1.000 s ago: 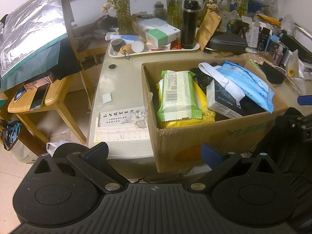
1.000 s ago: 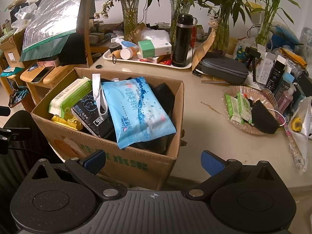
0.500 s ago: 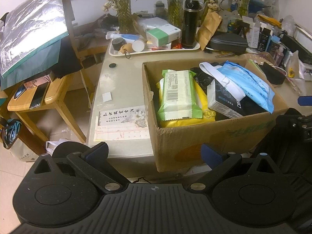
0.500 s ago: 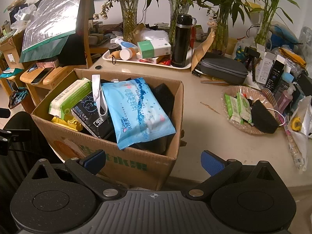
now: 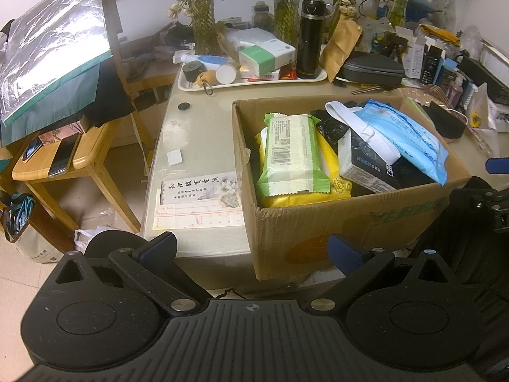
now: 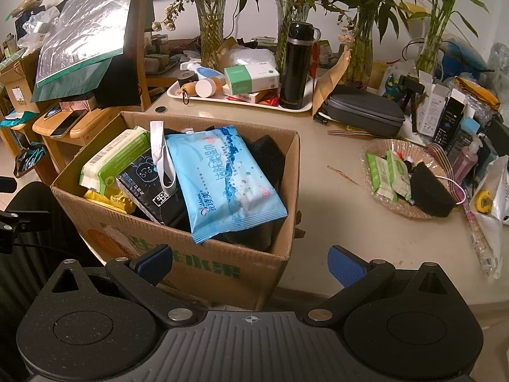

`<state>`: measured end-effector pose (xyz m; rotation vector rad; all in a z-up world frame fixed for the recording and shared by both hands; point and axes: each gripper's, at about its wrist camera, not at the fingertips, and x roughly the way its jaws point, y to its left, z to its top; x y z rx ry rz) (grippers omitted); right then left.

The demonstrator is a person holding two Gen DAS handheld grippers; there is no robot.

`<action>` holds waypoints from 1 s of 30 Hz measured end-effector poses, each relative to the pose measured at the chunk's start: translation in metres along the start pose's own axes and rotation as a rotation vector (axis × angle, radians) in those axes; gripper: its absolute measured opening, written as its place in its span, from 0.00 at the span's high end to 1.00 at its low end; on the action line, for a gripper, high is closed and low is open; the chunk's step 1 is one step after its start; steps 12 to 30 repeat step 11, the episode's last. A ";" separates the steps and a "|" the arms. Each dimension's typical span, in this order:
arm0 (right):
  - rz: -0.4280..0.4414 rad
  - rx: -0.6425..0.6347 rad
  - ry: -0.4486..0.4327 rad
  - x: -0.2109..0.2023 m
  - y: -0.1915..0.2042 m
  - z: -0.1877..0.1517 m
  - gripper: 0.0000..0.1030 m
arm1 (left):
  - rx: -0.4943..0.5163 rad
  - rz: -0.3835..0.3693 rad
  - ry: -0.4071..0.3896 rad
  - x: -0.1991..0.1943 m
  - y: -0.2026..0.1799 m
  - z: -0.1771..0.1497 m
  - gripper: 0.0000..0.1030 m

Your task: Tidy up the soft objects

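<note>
No shift is seen over the last second. The left gripper (image 5: pixel 253 248) and right gripper (image 6: pixel 251 261) are held spread and empty before the cardboard box (image 6: pixel 222 270) at the desk's (image 6: pixel 334 216) near edge, where the blue wipes pack (image 6: pixel 226 181) lies heaped.

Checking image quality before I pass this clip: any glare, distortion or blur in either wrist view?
Left wrist view: strong fisheye bending at the edges, glare on the silver foil sheet, cardboard box sharp. Right wrist view: same curvature with dark corners, the blue wipes pack legible, far clutter soft, no motion blur.
</note>
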<state>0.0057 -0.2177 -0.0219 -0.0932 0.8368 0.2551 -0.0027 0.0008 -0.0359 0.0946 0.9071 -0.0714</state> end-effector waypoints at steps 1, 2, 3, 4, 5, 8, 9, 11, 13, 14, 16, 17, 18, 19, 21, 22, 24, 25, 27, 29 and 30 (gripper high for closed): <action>0.000 0.000 0.000 0.000 0.000 0.000 0.00 | 0.000 0.000 0.001 0.000 0.001 0.000 0.00; 0.001 -0.001 -0.001 0.000 0.000 0.000 0.00 | -0.002 0.000 0.002 0.001 0.001 0.000 0.00; 0.001 -0.001 -0.001 0.000 0.000 0.000 0.00 | -0.002 -0.001 0.002 0.001 0.001 -0.001 0.00; 0.000 0.000 -0.001 0.000 0.000 0.000 0.00 | -0.002 -0.001 0.002 0.001 0.000 -0.002 0.00; 0.000 0.000 -0.001 0.000 0.000 0.000 0.00 | -0.001 -0.002 0.002 0.001 0.000 -0.001 0.00; 0.000 0.001 0.000 0.000 0.000 0.000 0.00 | -0.002 -0.004 0.000 0.000 -0.001 -0.003 0.00; 0.000 0.002 0.000 0.000 0.000 0.000 0.00 | -0.002 -0.005 -0.001 -0.001 -0.002 -0.003 0.00; 0.000 0.003 0.000 0.000 0.000 -0.001 0.00 | -0.002 -0.004 -0.002 -0.001 -0.003 -0.003 0.00; 0.000 0.003 0.000 0.000 0.000 -0.001 0.00 | -0.002 -0.004 -0.002 -0.001 -0.003 -0.003 0.00; 0.000 0.003 0.000 0.000 0.000 -0.001 0.00 | -0.002 -0.004 -0.002 -0.001 -0.003 -0.003 0.00; 0.000 0.003 0.000 0.000 0.000 -0.001 0.00 | -0.002 -0.004 -0.002 -0.001 -0.003 -0.003 0.00; 0.000 0.003 0.000 0.000 0.000 -0.001 0.00 | -0.002 -0.004 -0.002 -0.001 -0.003 -0.003 0.00; 0.000 0.003 0.000 0.000 0.000 -0.001 0.00 | -0.002 -0.004 -0.002 -0.001 -0.003 -0.003 0.00; 0.000 0.003 0.000 0.000 0.000 -0.001 0.00 | -0.002 -0.004 -0.002 -0.001 -0.003 -0.003 0.00; 0.000 0.003 0.000 0.000 0.000 -0.001 0.00 | -0.002 -0.004 -0.002 -0.001 -0.003 -0.003 0.00; 0.000 0.003 0.000 0.000 0.000 -0.001 0.00 | -0.002 -0.004 -0.002 -0.001 -0.003 -0.003 0.00; 0.000 0.003 0.000 0.000 0.000 -0.001 0.00 | -0.002 -0.004 -0.002 -0.001 -0.003 -0.003 0.00; 0.000 0.003 0.000 0.000 0.000 -0.001 0.00 | -0.002 -0.004 -0.002 -0.001 -0.003 -0.003 0.00; 0.000 0.003 0.000 0.000 0.000 -0.001 0.00 | -0.002 -0.004 -0.002 -0.001 -0.003 -0.003 0.00; 0.000 0.003 0.000 0.000 0.000 -0.001 0.00 | -0.002 -0.004 -0.002 -0.001 -0.003 -0.003 0.00; 0.000 0.003 0.000 0.000 0.000 -0.001 0.00 | -0.002 -0.004 -0.002 -0.001 -0.003 -0.003 0.00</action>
